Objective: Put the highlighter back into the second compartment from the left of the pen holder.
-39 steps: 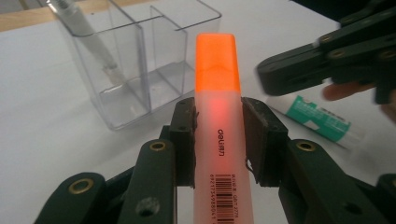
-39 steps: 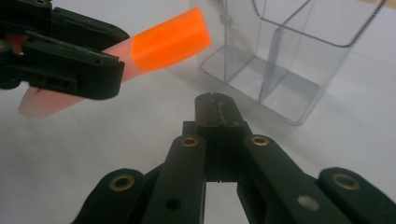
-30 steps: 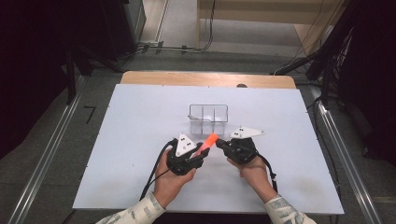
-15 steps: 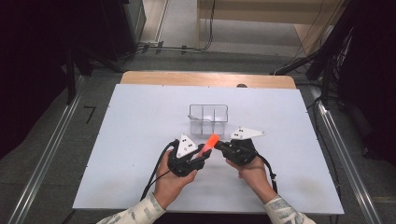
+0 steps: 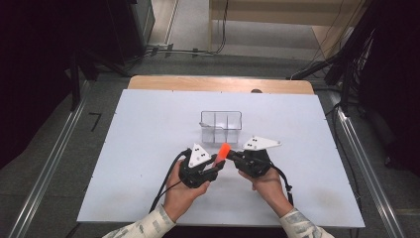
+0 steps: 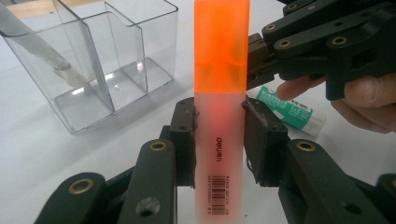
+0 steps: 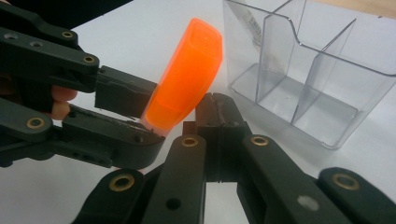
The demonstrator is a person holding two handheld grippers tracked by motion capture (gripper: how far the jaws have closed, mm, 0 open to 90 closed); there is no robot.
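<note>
"deli" and a barcode on the orange highlighter

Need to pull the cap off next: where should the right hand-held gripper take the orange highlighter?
Probably on the orange cap, from the side, across its flat faces. The left hand-held gripper already clamps the frosted barrel below, so the cap stands free above.

From my seat, the orange highlighter runs off the bottom edge of the left gripper view, its lower end unseen. A glue stick lies half hidden behind the right gripper. The metal piece in the clear organizer is cut off top left.
</note>
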